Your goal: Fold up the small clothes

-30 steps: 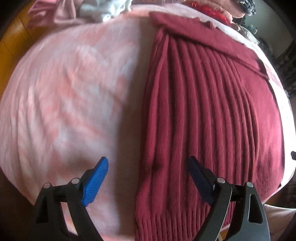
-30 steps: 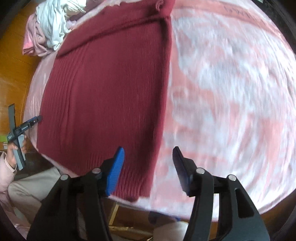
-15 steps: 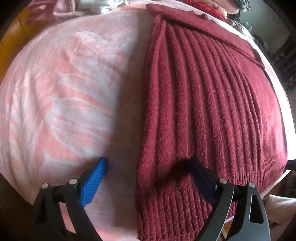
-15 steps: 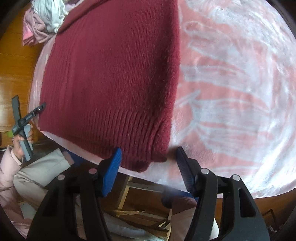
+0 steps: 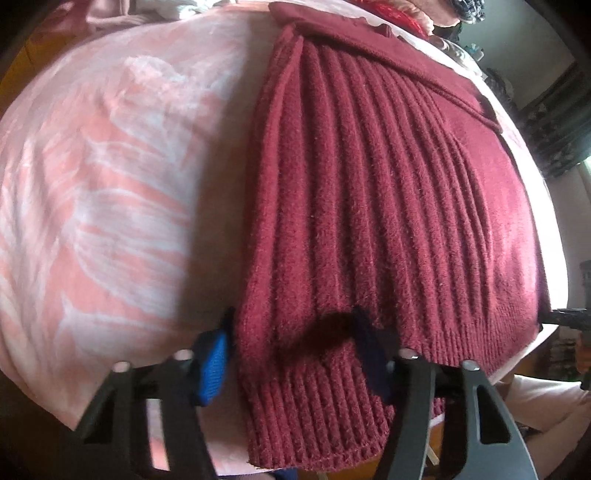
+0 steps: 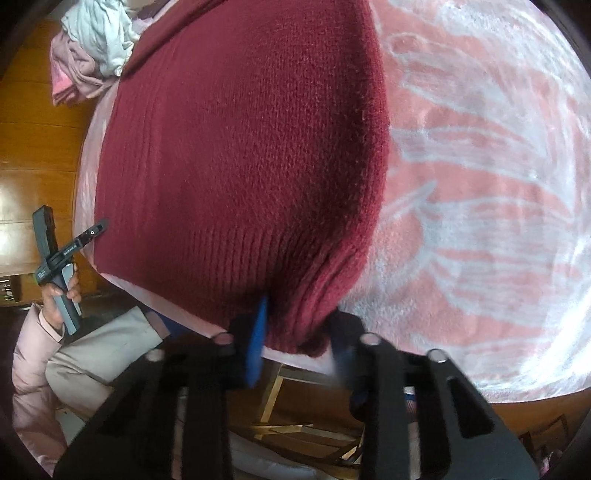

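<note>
A maroon ribbed sweater (image 5: 369, 192) lies flat on a pink and white blanket (image 5: 103, 192). In the left wrist view my left gripper (image 5: 291, 354) straddles the sweater's near left hem corner. Its jaws are closing, and the cloth bunches up between the blue pads (image 5: 214, 365). In the right wrist view the same sweater (image 6: 240, 147) fills the left half. My right gripper (image 6: 301, 332) is at the near right hem corner. Its jaws are closing too, and the hem is pinched into a fold between its pads (image 6: 258, 339).
A heap of pale clothes (image 6: 96, 40) lies at the sweater's far end. More garments (image 5: 399, 11) sit beyond its collar. The blanket's near edge (image 6: 480, 387) drops to a wooden frame (image 6: 280, 402) and wooden floor (image 6: 33, 129). A person's trousered legs (image 6: 96, 365) are close by.
Both grippers came down onto the sweater's near hem. Their jaws narrowed from wide apart to pinching the two hem corners, and the cloth bunched up between the pads.
</note>
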`<state>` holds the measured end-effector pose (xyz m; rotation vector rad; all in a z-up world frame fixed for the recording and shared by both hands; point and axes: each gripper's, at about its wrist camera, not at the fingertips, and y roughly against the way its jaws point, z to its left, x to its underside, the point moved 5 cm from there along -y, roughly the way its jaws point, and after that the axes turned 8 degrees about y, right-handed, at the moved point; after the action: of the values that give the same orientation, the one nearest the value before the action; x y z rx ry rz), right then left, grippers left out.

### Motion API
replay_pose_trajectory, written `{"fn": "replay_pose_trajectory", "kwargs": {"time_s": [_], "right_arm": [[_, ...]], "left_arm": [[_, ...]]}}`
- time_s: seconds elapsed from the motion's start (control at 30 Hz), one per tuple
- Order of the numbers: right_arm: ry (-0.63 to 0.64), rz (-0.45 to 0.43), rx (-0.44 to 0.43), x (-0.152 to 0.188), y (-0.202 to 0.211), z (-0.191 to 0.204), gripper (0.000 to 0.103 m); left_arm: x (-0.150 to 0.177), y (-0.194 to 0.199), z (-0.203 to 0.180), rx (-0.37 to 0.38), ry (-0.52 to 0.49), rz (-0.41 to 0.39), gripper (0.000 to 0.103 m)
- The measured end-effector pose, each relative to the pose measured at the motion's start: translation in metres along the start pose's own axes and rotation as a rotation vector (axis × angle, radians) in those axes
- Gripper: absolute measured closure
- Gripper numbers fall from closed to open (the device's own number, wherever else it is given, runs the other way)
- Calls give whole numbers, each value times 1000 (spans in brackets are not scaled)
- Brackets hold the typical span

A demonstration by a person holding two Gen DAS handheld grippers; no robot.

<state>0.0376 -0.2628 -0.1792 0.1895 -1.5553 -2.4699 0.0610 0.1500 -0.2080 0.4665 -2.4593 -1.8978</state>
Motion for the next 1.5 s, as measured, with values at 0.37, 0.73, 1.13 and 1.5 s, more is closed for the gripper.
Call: {"fn": "replay_pose_trajectory", "kwargs": {"time_s": [0.37,0.73,1.13,1.5], "right_arm": [[87,-106,-7,-1,28,23,92],[81,-59,100,6,4,11,92],[48,-151,-11,-3,36,21,93],[-29,-304,-129,-30,87,17,98]], "left_arm": [[2,20,2,39,51,3,94],[15,10,-3,-129,31,9,71],[23,55,7,105,206,-30,97],[-28,99,-7,306,307,-146,97]]}}
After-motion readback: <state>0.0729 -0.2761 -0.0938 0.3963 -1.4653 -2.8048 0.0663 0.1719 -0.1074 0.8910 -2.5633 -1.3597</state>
